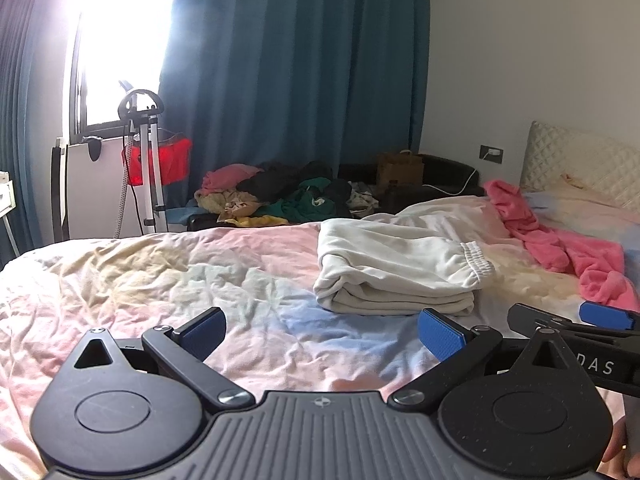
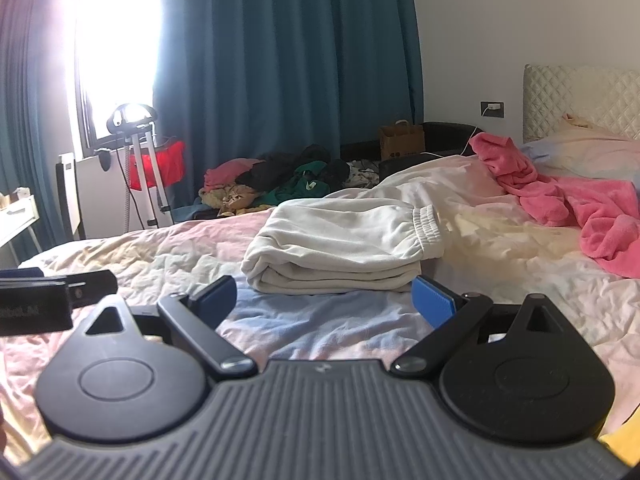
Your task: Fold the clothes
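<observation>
Now your cream trousers (image 2: pixel 340 248) lie folded on the bed (image 2: pixel 328 320); both the left gripper (image 1: pixel 322 334) and the right gripper (image 2: pixel 324 300) gape empty; the far clothes pile (image 2: pixel 280 184) blurs.

Bare bedsheet (image 1: pixel 160 280) left of folded cream garment (image 2: pixel 340 248) (pink robe (image 2: pixel 580 208) right).

Cream sweatpants (image 2: pixel 340 236), pink robe (image 2: pixel 592 216), teal curtains (image 2: pixel 288 60)

A bed (image 1: pixel 160 280) in rumpled pastel sheets fills the lower frame; folded cream sweatpants (image 1: pixel 400 272) centre-right, pink fleece garment (image 1: pixel 568 248) far right.
</observation>
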